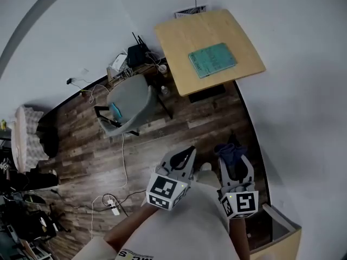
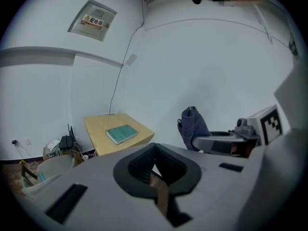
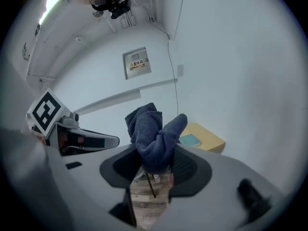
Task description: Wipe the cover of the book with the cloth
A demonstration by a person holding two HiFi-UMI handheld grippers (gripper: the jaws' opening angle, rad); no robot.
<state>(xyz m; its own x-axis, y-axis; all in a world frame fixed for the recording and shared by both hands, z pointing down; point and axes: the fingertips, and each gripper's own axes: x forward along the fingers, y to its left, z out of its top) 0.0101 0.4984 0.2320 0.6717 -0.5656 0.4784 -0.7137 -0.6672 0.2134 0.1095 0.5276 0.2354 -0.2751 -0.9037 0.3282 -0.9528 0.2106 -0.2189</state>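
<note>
At one o'clock the book (image 1: 212,59) is laid on the worktop (image 1: 181,34); the cloth (image 1: 229,150) is pinched by the right hand-held gripper (image 1: 235,166); the left hand-held gripper (image 1: 184,157) is closed, empty.

We see plain white walls (image 1: 303,112), a dark wood-plank floor (image 1: 70,145), a light wooden table (image 1: 184,37) against the wall, a grey chair (image 1: 130,103) near it, and cables (image 1: 124,161) trailing over the floor.

Fuzzy dark-blue cloth (image 3: 151,136), matt pale wood table (image 1: 184,39), smooth teal book (image 1: 212,59), wood-plank floor (image 1: 179,131)
</note>
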